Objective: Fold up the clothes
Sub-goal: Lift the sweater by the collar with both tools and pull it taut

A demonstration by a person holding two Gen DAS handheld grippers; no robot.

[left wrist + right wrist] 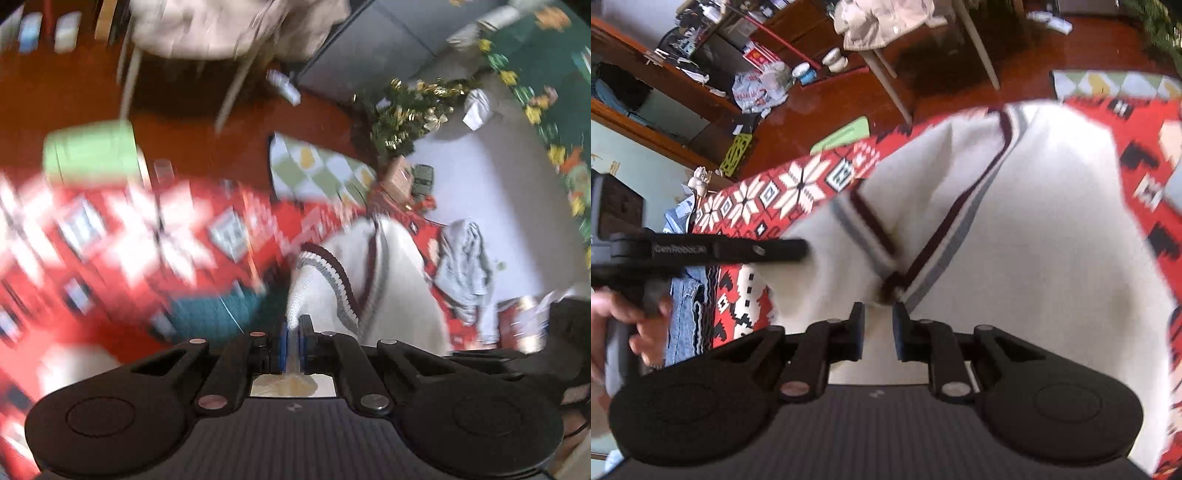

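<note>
Left tool [294, 332]: jaws closed tight on a fold of the cream knit sweater with maroon and grey striped trim [373, 280], lifting that part off the red, white and black patterned blanket [122, 229]; view blurred. Right tool [878, 325]: jaws parted, a fold of sweater [1015, 236] lying between the blue-lined fingers [857, 332], not clamped. Sweater lies spread across the blanket's middle. Crumpled grey garment [465, 266] sits at the blanket's right edge.

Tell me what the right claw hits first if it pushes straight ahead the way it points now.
Most likely the white sweater: its dark-striped neckline sits just past the right claw, whose fingers stand apart with white knit between them. Depth is blurred.
</note>
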